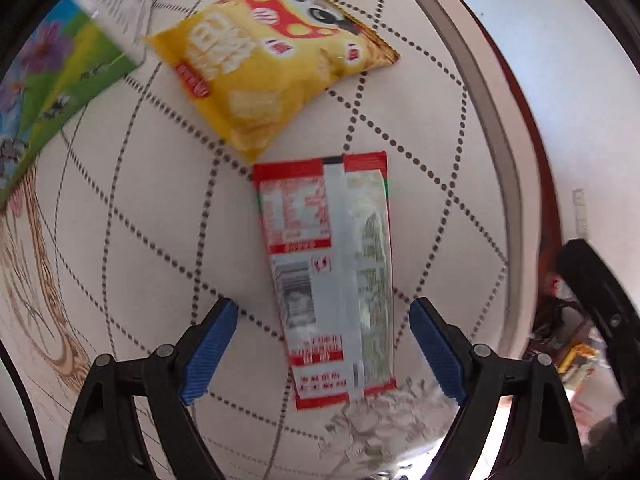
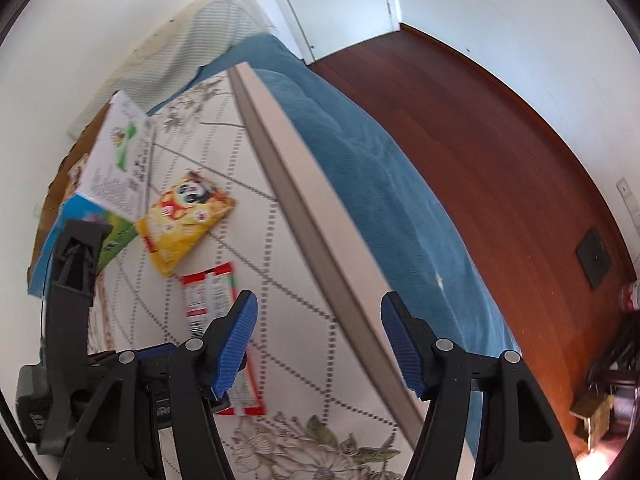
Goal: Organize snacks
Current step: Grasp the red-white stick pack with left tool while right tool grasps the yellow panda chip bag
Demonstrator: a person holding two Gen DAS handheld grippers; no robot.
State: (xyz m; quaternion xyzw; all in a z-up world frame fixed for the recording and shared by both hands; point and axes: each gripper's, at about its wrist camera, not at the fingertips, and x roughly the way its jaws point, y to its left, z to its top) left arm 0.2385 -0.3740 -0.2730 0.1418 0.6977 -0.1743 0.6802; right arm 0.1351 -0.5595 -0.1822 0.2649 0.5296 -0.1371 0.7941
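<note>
A long red and white snack packet (image 1: 328, 272) lies back side up on the patterned tablecloth, between and just past my left gripper (image 1: 324, 344), which is open and empty above its near end. A yellow chip bag (image 1: 264, 64) lies beyond it. In the right wrist view the same packet (image 2: 210, 292) and yellow bag (image 2: 184, 220) lie left of centre. My right gripper (image 2: 318, 340) is open and empty, hovering over the table's right edge. The left gripper's black body (image 2: 76, 320) shows at lower left.
A colourful box (image 1: 60, 80) with flowers lies at the far left of the table; it also shows in the right wrist view (image 2: 112, 176). The table edge (image 2: 312, 216) runs diagonally, with a blue couch (image 2: 384, 184) and red-brown floor (image 2: 500, 152) beyond.
</note>
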